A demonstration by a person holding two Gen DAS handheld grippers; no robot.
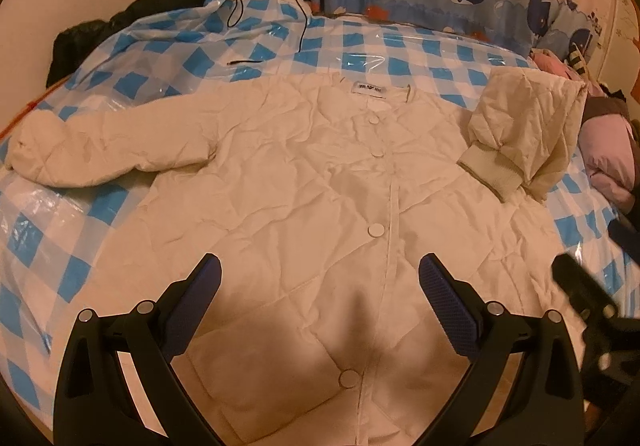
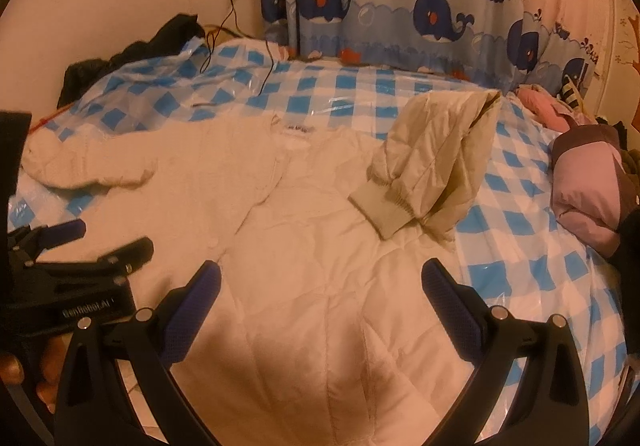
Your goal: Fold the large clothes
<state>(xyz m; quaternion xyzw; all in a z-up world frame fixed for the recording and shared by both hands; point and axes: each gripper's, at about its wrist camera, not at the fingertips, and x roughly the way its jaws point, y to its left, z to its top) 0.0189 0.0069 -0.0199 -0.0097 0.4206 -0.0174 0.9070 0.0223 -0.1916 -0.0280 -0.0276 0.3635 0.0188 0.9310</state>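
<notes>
A white quilted jacket (image 1: pixel 304 174) lies flat and buttoned, front up, on the bed; it also shows in the right wrist view (image 2: pixel 320 246). Its left sleeve (image 1: pixel 100 150) stretches out to the left. Its right sleeve (image 1: pixel 520 134) is folded back over the body, ribbed cuff toward me; it also shows in the right wrist view (image 2: pixel 428 162). My left gripper (image 1: pixel 320 270) is open and empty above the jacket's lower front. My right gripper (image 2: pixel 320 274) is open and empty above the jacket's lower right side. The left gripper also shows at the left in the right wrist view (image 2: pixel 72 242).
A blue and white checked plastic sheet (image 1: pixel 360 46) covers the bed. Black clothes (image 1: pixel 120 22) lie at the far left by the wall. Pink clothes (image 2: pixel 584 182) are piled at the right. A whale-print curtain (image 2: pixel 400 6) hangs behind. Black cables (image 1: pixel 240 6) trail onto the bed.
</notes>
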